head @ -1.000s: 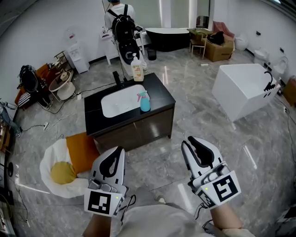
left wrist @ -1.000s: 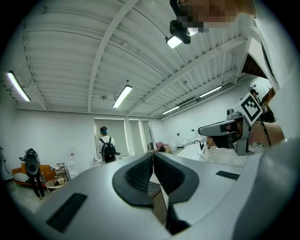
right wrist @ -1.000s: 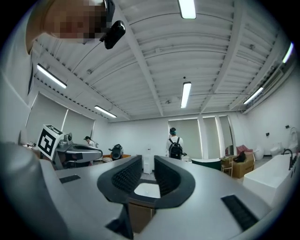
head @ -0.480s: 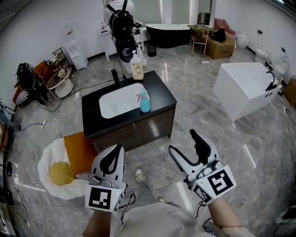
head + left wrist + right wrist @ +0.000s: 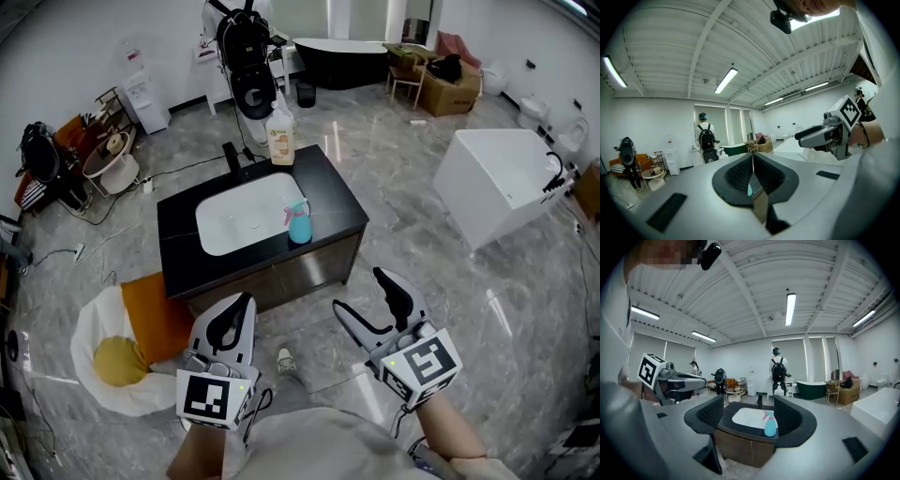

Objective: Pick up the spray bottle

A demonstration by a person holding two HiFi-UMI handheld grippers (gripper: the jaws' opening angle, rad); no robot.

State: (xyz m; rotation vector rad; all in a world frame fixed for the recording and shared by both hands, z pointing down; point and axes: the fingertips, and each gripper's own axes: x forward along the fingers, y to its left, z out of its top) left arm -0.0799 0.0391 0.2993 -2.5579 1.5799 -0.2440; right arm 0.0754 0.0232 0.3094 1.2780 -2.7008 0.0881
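The spray bottle (image 5: 299,223) is light blue with a pink trigger head. It stands upright at the front right edge of the black vanity counter (image 5: 183,230), beside the white basin (image 5: 239,216). In the right gripper view the bottle (image 5: 770,426) shows far off, framed by the jaws. My right gripper (image 5: 361,292) hangs over the floor short of the vanity; its jaws are opening, wide apart, with nothing between them. My left gripper (image 5: 239,305) is lower left of it, shut and empty, also well short of the cabinet.
A tan soap bottle (image 5: 279,139) and a black faucet (image 5: 232,156) stand at the counter's back. A person with a black backpack (image 5: 246,56) stands behind. An orange cushion (image 5: 155,305) lies left of the cabinet and a large white box (image 5: 502,178) stands to the right.
The right gripper's jaws went from shut to wide open. Both grippers moved forward toward the vanity, which now sits closer and more central in the head view.
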